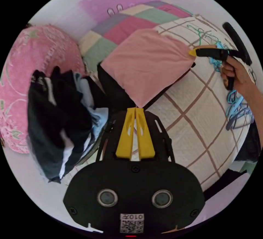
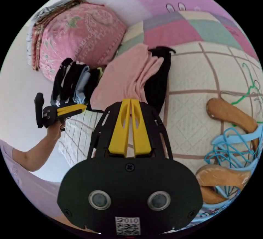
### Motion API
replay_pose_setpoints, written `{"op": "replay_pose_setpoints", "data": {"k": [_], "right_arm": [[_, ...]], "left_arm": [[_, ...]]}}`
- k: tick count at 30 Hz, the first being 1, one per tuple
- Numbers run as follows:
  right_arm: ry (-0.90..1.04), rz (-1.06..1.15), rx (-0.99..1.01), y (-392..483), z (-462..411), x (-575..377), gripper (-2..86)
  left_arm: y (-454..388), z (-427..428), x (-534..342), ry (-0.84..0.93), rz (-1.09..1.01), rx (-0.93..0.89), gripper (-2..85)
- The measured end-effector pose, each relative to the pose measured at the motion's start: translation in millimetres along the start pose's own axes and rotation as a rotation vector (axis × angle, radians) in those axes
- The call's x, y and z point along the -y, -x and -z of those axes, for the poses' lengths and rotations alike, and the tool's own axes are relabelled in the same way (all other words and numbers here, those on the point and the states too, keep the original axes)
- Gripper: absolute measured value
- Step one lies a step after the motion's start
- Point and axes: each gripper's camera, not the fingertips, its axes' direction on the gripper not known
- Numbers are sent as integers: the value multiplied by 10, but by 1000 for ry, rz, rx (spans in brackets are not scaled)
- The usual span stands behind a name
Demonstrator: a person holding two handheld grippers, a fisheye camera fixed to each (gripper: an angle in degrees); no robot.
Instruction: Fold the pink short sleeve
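Note:
The pink short sleeve shirt (image 1: 148, 63) is stretched flat above the checked quilt (image 1: 197, 118), partly over a black garment (image 1: 115, 93). My left gripper (image 1: 135, 109) is shut on its near corner. My right gripper (image 1: 193, 52), held by a hand (image 1: 235, 74), pinches the far right corner. In the right gripper view the pink shirt (image 2: 123, 79) hangs in folds from my right gripper (image 2: 130, 101), which is shut on it. The left gripper (image 2: 82, 107) grips the shirt's other corner there, beside the black garment (image 2: 157, 85).
A pile of dark and pale clothes (image 1: 60, 129) lies left of the shirt, next to a pink patterned pillow (image 1: 35, 58). A patchwork blanket (image 1: 128, 22) lies behind. Blue, green and wooden hangers (image 2: 233, 145) lie on the quilt at the right.

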Motion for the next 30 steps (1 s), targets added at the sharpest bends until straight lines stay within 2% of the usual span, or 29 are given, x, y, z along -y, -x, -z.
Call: {"op": "replay_pose_setpoints", "data": {"k": [4,8,13,21,25,28,30], "right_arm": [[-171,120,-39,484,418,-580,26],[-199,272,-181,1127,664,-1488,25],[-224,295,-187,1682,951,-2702,23],[-265,380,-580,2694,1396,-4190,21],[-360,326,-787,3234,1673,-4706,24],[-505,249,-768,3587,1864,-5151,22],[-570,237,-740,3781,1895,-5447,20]], "left_arm": [[-469,634,-795,-141,-77,91,-2],[-894,1163,-1779,-196,-55,-20,-2],[-1165,1831,-2752,-276,27,-111,-2],[-1395,2923,-3876,-579,48,38,-3],[-1569,3381,-4527,-689,62,245,-3],[-1713,3600,-5164,-859,43,384,-3],[-1765,3626,-5512,-909,-11,378,-3]]}}
